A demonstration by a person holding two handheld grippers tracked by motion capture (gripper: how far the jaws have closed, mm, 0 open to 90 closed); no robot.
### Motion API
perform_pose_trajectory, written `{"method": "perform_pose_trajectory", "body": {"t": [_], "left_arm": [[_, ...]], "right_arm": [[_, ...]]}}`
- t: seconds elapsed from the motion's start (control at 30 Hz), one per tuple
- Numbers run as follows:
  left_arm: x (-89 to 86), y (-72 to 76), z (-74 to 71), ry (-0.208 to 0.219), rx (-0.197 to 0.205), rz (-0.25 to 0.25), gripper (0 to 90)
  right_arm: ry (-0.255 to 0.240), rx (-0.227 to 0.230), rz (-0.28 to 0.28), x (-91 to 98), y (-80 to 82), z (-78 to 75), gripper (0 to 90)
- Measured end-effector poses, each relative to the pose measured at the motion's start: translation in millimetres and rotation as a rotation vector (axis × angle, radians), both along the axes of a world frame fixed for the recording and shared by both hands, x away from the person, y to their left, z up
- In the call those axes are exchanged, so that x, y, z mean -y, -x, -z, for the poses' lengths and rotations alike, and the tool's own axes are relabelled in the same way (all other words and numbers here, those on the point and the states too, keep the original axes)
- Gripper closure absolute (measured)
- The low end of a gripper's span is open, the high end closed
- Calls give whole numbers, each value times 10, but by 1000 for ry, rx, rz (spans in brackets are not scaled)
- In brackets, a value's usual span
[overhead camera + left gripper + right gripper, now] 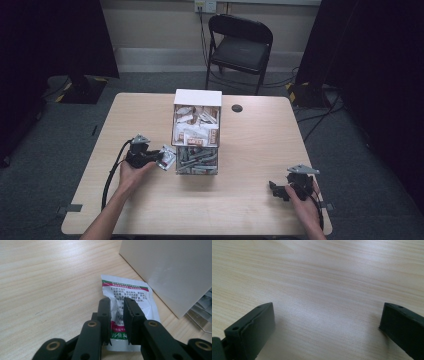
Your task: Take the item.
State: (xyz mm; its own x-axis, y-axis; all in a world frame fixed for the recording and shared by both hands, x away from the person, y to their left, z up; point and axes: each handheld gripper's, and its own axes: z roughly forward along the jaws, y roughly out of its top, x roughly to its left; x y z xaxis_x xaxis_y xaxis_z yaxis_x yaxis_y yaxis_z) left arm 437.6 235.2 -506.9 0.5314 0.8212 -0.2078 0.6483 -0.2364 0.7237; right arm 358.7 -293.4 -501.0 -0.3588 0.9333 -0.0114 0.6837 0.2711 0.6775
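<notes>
Grey carpet, a folding chair and dark curtains frame the pale wooden table where I work with a gripper in each hand. At the table's middle stands a clear-fronted white box, sachets piled in its upper compartment and silvery packets in the lower.

My left gripper lies low just off the box's near left corner, pointing toward it, with a crumpled white sachet between its jaws. The sachet, green and red banded with small print, rests on the table touching or nearly touching the box's white side wall. The jaws stand a little apart, astride a raised crease of the foil; I judge the pads are no longer pressing, though the gap is narrow.

My right gripper rests near the table's near right corner, well apart from everything, jaws spread wide over bare wood.

As I read it, the step in hand is letting the sachet go on the table beside the box. To do it well I would open the left jaws further until both pads clear the crease, then draw straight back along the jaws' own line, keeping low and level, so neither pad drags the foil or flicks the sachet against the box. My right hand need not move; it can wait where it is.
</notes>
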Motion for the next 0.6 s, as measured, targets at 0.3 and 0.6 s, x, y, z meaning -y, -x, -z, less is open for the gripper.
{"method": "perform_pose_trajectory", "body": {"t": [0.3,0.6], "left_arm": [[-67,21,-70,13,12,-32,548],[-149,109,-199,-8,21,-31,329]], "right_arm": [[0,0,0,0,0,0,0],[0,0,-2,1,-2,0,0]]}}
